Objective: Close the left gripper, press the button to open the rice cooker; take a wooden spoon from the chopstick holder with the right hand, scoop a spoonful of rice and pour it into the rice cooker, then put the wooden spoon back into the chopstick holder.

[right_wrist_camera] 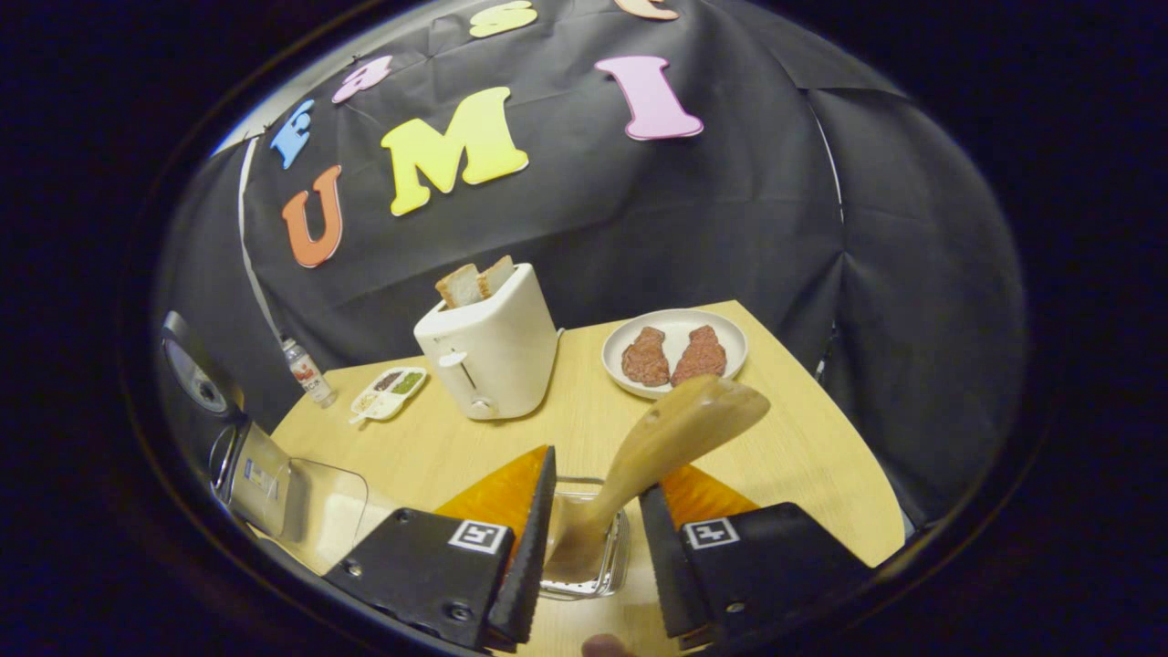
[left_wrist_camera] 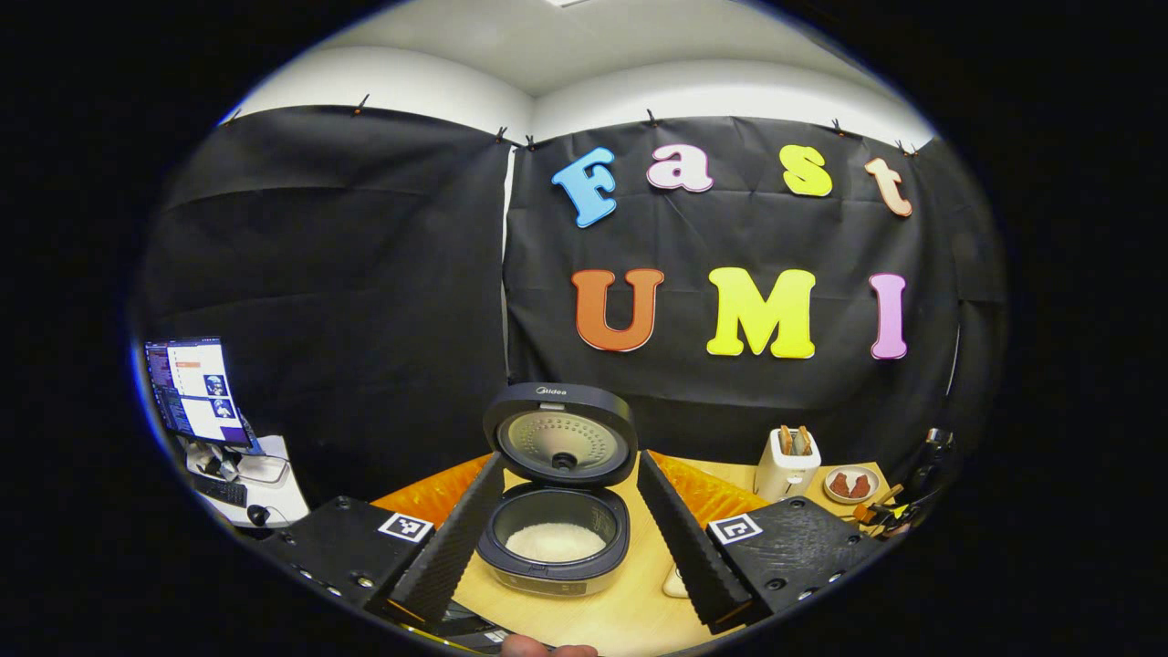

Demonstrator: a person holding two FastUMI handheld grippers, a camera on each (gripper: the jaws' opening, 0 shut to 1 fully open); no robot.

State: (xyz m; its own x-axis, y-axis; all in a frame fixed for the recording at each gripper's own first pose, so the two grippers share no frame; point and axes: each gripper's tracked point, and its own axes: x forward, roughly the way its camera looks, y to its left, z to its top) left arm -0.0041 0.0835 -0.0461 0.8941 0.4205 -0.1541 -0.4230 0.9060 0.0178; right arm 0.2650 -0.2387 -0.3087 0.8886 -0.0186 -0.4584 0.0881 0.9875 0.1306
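The rice cooker [left_wrist_camera: 555, 538] stands on the table with its lid [left_wrist_camera: 559, 436] raised, and white rice [left_wrist_camera: 554, 541] lies in its pot. My left gripper [left_wrist_camera: 570, 461] is open, its fingers framing the cooker from a short way back and touching nothing. My right gripper [right_wrist_camera: 598, 474] is narrowed around the handle of the wooden spoon [right_wrist_camera: 680, 424], whose empty bowl tilts up and to the right. The handle's lower end reaches into a clear glass holder [right_wrist_camera: 613, 558] just below the fingers. The cooker's lid also shows at the far left edge of the right gripper view.
A white toaster [right_wrist_camera: 493, 351] with bread slices stands mid-table, beside a plate [right_wrist_camera: 677, 321] holding two brown meat pieces. A small divided sauce dish [right_wrist_camera: 391, 392], a small bottle [right_wrist_camera: 306, 370] and a clear container [right_wrist_camera: 292, 497] stand to the left. A monitor [left_wrist_camera: 196, 391] sits off the table.
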